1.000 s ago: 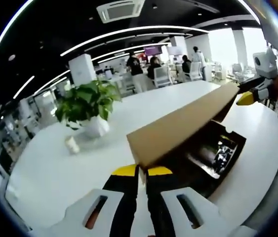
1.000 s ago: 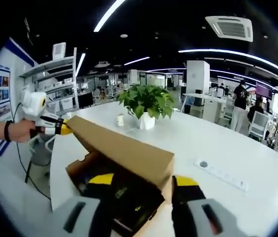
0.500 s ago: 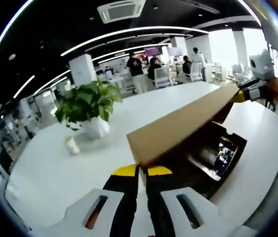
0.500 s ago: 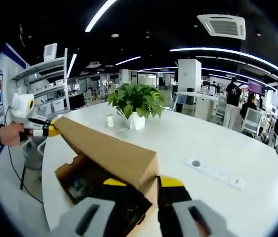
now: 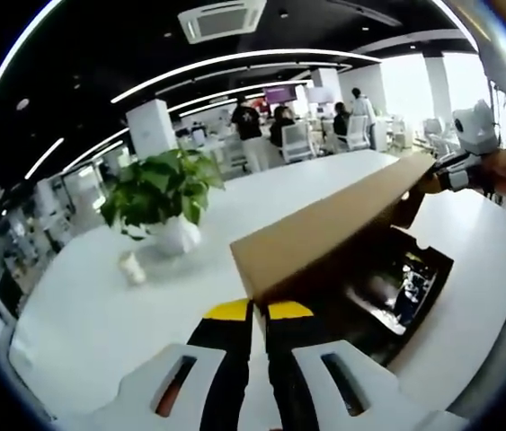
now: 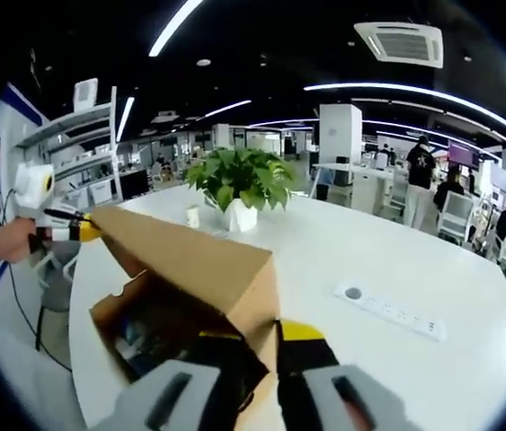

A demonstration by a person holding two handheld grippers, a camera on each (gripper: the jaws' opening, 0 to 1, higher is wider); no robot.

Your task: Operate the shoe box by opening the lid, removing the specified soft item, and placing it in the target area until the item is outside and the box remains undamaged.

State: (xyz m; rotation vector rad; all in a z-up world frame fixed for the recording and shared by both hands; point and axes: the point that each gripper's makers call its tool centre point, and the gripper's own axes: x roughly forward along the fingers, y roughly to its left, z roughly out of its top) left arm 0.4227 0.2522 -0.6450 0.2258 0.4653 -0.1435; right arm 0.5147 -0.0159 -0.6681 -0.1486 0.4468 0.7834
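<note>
The brown cardboard shoe box [image 5: 436, 289] lies on the white table [image 5: 91, 314], its lid [image 5: 333, 224] swung up on edge. My left gripper [image 5: 260, 312] is shut on the lid's near corner. At the lid's far end my right gripper [image 5: 441, 177], held by a hand, grips the other corner. In the right gripper view the lid [image 6: 190, 260] stands over the open box [image 6: 109, 310], with my right gripper [image 6: 264, 337] shut on its corner and the left gripper [image 6: 86, 232] at the far end. Dark contents [image 5: 401, 283] lie inside; the soft item is not distinguishable.
A potted plant [image 5: 158, 193] in a white pot and a small cup [image 5: 130, 266] stand on the table beyond the box. A white power strip [image 6: 387, 310] lies to the right. Chairs, desks and people fill the office behind.
My right gripper's jaws have come together on the lid's corner, and the lid stands a little higher. The left gripper keeps its hold.
</note>
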